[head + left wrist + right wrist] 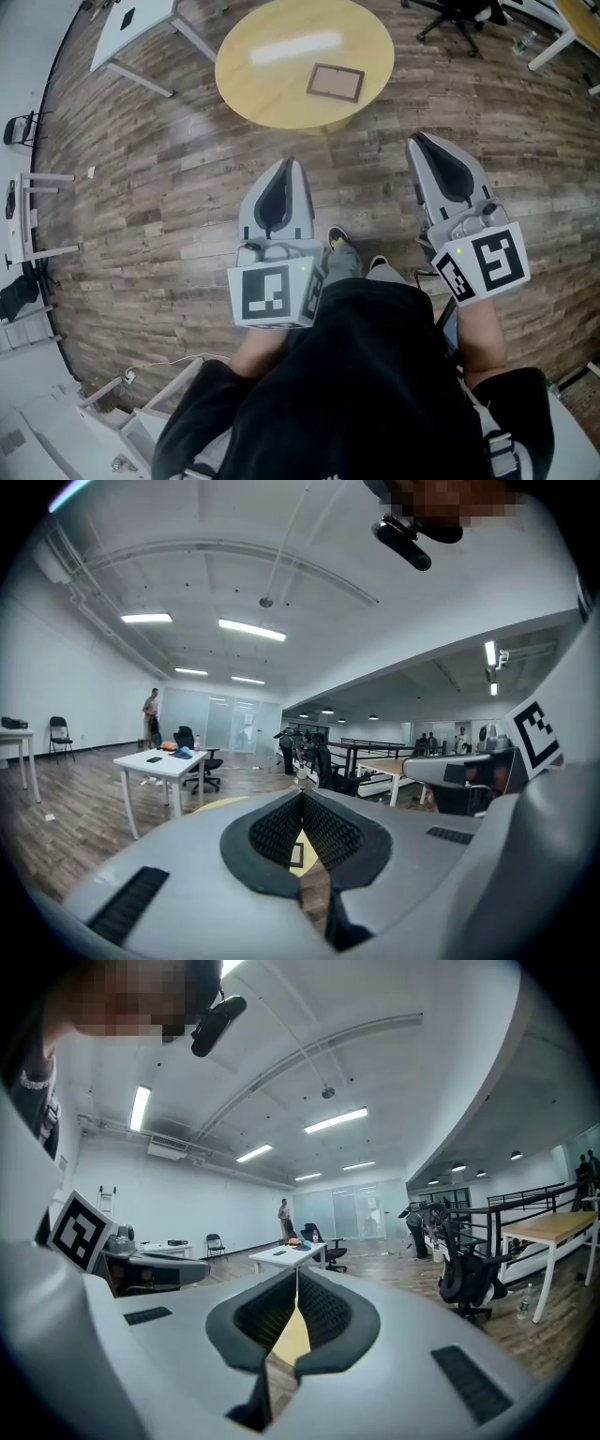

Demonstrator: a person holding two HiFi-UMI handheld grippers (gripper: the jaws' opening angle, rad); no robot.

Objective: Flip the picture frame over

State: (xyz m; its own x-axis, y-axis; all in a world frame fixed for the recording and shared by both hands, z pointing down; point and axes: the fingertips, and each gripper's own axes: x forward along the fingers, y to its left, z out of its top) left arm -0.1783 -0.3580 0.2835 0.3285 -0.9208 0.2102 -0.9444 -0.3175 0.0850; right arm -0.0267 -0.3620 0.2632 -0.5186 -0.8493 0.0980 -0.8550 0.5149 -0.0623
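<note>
The picture frame lies flat on the right part of a round yellow table, brown-edged with a pale middle. Both grippers hang over the wooden floor, well short of the table, and point toward it. My left gripper is shut with nothing in it. My right gripper is also shut and empty. In the left gripper view the frame shows small through the gap below the closed tips of the left gripper. In the right gripper view only the yellow table shows behind the right gripper.
A white desk stands at the far left, a black office chair and another desk at the far right. A folding chair sits by the left wall. The person's shoes are below the grippers. People stand far off.
</note>
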